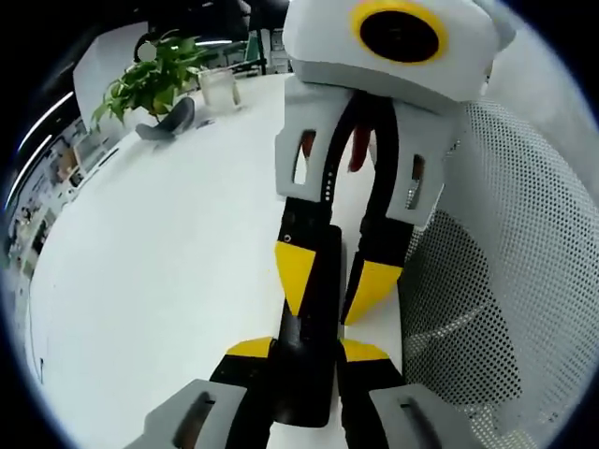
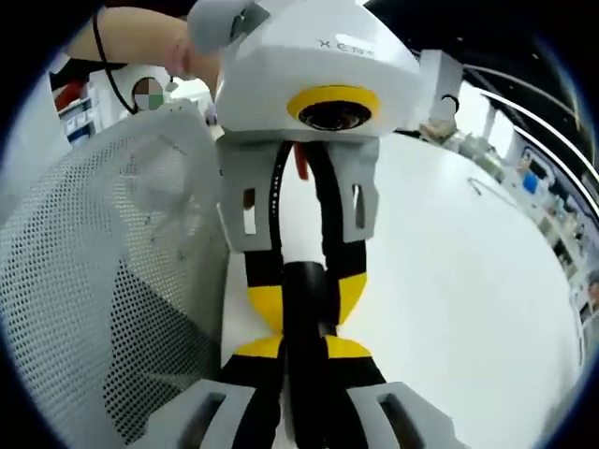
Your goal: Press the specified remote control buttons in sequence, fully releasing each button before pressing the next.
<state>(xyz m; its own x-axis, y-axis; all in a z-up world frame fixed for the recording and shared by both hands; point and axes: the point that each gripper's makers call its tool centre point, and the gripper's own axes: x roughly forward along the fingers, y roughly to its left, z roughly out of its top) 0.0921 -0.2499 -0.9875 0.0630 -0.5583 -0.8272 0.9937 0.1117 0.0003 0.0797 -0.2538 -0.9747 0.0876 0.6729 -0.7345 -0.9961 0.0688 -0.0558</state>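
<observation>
A black remote control [image 1: 307, 365] lies lengthwise near the white table's edge. My left gripper [image 1: 308, 350] is shut on it, one yellow tip against each long side. My right gripper [image 1: 333, 281] comes down from the top of the left gripper view, tip to tip with the left one. Its jaws stand a narrow gap apart, and one of its fingertips [image 1: 298, 273] lies over the remote's face. In the right gripper view the remote [image 2: 304, 290] runs between my right gripper [image 2: 302, 348] and the left gripper [image 2: 305, 301] facing it.
The white table [image 1: 150, 271] spreads to the left, with a potted plant [image 1: 154, 79], a clear cup [image 1: 220, 89] and a dark grey object [image 1: 168, 120] at its far side. A white mesh chair back [image 1: 524, 281] [image 2: 103, 281] stands against the table edge. A person's hand [image 2: 150, 42] holds the left gripper.
</observation>
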